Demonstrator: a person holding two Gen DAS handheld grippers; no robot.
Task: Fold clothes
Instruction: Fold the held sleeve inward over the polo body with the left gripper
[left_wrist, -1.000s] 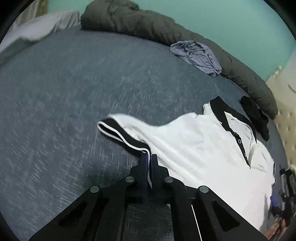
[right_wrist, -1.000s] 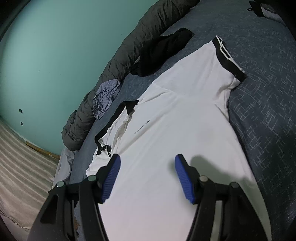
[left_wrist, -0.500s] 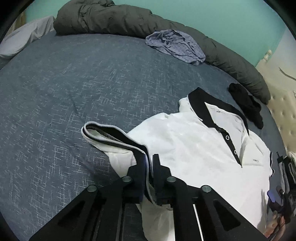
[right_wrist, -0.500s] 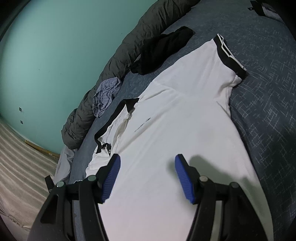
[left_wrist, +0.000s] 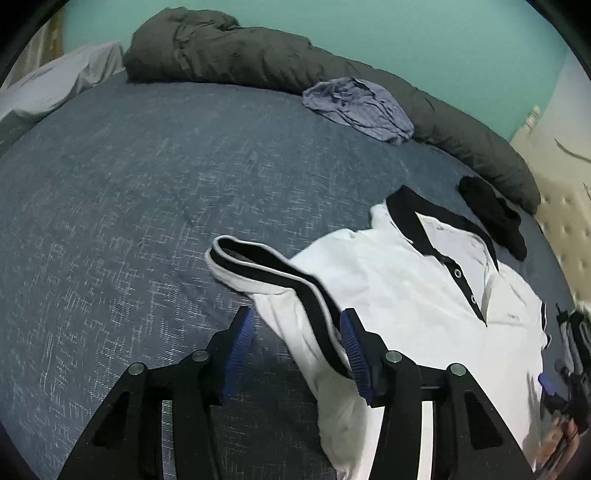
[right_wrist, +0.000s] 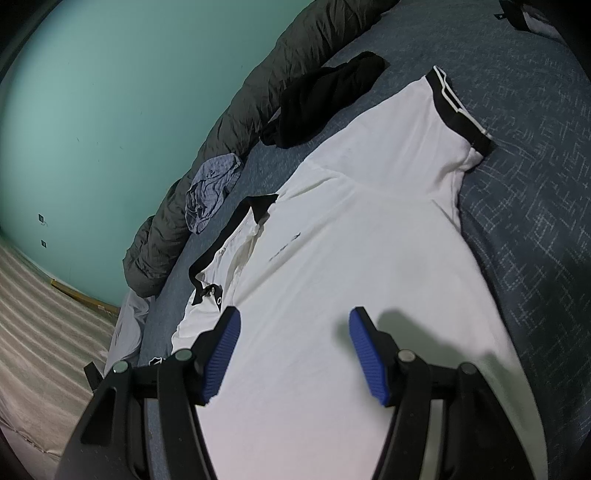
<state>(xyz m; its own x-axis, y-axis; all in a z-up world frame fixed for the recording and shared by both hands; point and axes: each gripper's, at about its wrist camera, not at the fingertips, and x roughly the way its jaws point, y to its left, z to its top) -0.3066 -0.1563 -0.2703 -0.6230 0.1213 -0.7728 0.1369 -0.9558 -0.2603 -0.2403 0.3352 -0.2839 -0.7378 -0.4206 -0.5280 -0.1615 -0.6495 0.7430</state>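
Lying spread on the bed (left_wrist: 110, 192), the white polo shirt (left_wrist: 399, 295) is seen with its collar toward the dark rolled duvet (left_wrist: 258, 62). The left hand-held gripper (left_wrist: 295, 343) is held with its jaws parted about halfway; these jaws have just been opening, and the black-trimmed sleeve (left_wrist: 280, 273) hangs loosely between the blue pads, brushing the right-hand one without being pinched. A second ago that sleeve was clamped between shut jaws and stretched out from the shirt; it is now slack and folded in toward the shirt's body. The right hand-held gripper (right_wrist: 291, 347) is held open and empty above the shirt's lower front, unchanged from before.
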